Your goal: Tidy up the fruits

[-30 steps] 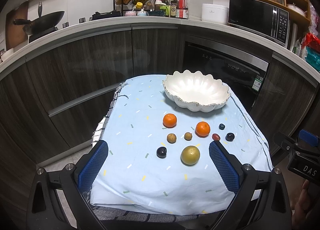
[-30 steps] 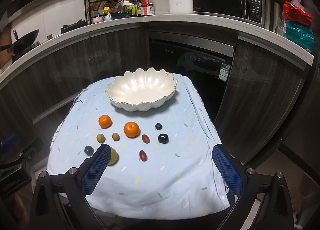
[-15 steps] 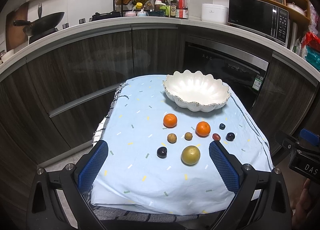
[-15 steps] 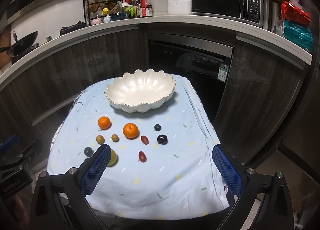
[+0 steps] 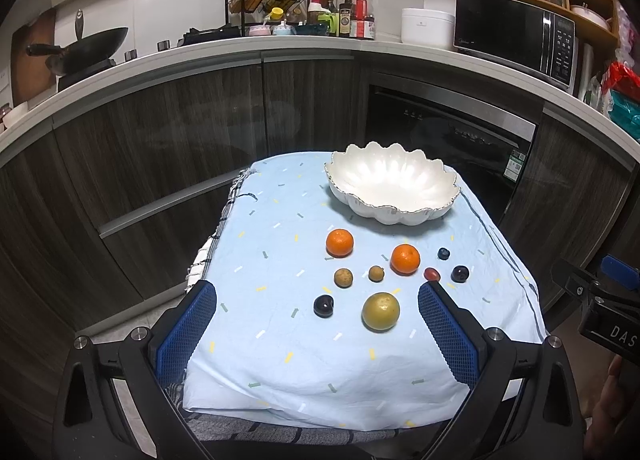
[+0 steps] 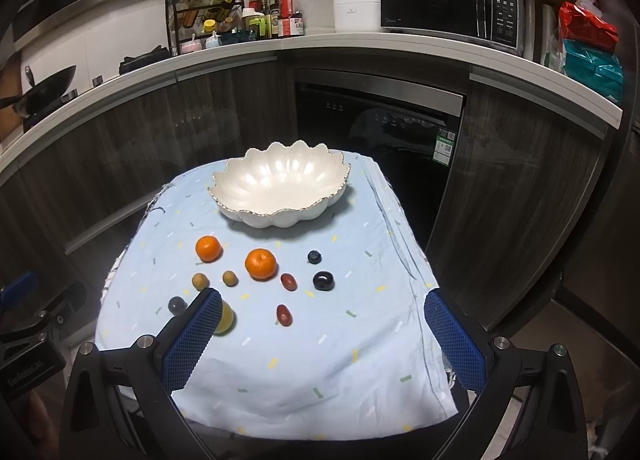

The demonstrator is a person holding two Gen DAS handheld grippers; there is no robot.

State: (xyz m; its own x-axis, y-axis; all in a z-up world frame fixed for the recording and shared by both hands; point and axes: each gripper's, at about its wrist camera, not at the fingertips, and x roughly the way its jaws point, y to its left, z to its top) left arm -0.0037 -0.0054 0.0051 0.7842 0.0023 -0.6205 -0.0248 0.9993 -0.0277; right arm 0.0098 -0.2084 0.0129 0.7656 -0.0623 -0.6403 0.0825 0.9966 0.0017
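Note:
A white scalloped bowl [image 5: 392, 184] [image 6: 280, 186] stands empty at the far end of a light blue tablecloth [image 5: 280, 244]. In front of it lie two oranges [image 5: 339, 243] [image 5: 405, 259], two small brown fruits [image 5: 343, 277], a yellow-green round fruit [image 5: 381, 311], dark plums [image 5: 323, 306] [image 6: 323, 280], a blueberry [image 6: 314, 257] and red grape-like fruits [image 6: 284, 314]. My left gripper [image 5: 316, 328] is open, held back from the near edge. My right gripper [image 6: 320, 336] is open too, its left finger [image 6: 192, 340] hiding part of the yellow-green fruit.
Dark kitchen cabinets and an oven curve behind the table. The counter holds a wok [image 5: 76, 44], a spice rack [image 5: 266, 0], bottles, a rice cooker and a microwave [image 5: 516, 36]. The other gripper shows at each view's side [image 5: 600, 300] [image 6: 28, 320].
Both views have drifted very slightly; the right gripper has edged a little closer to the table. No fruit has moved.

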